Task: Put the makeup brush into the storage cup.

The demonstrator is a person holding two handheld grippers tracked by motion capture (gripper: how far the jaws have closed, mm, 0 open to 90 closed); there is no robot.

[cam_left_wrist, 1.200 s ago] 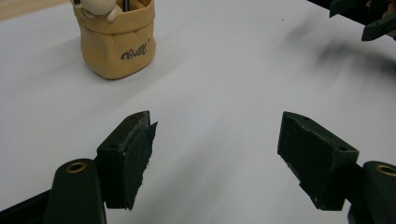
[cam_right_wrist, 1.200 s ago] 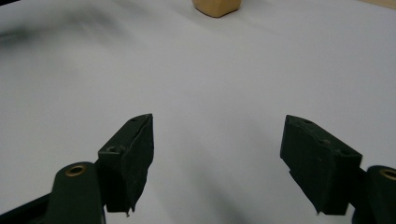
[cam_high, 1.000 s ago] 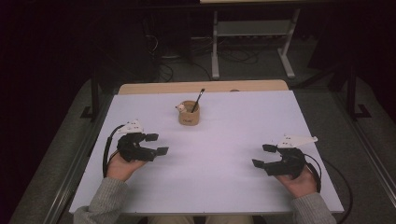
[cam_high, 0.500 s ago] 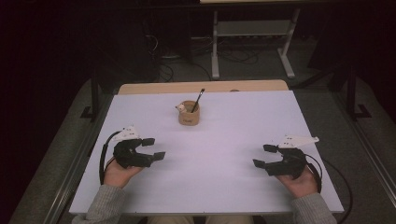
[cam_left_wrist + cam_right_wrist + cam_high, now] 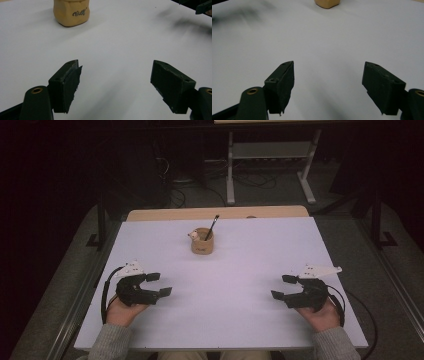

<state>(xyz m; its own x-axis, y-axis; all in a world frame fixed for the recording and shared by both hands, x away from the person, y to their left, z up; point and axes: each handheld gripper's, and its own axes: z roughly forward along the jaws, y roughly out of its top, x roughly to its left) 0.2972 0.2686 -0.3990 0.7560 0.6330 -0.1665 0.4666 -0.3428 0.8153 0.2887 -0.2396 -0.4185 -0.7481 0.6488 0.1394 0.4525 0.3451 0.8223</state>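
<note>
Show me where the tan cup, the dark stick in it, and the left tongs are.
tan cup (image 5: 202, 245), high view, front wall.
dark stick (image 5: 214, 224), high view, mid shaft.
left tongs (image 5: 159, 284), high view, between the tips.

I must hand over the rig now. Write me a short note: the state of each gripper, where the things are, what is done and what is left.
Left gripper: open, nothing between the jaws, low over the near left of the table.
Right gripper: open, nothing held, low over the near right.
Cup: tan, upright at the far middle of the table, apart from both grippers. A dark pen leans out of it, and a small pale thing sits at its rim; what that is I cannot tell.
Done: nothing visible; cup and contents look untouched.
Left: probably all of it, starting with a reach to the cup.
</note>
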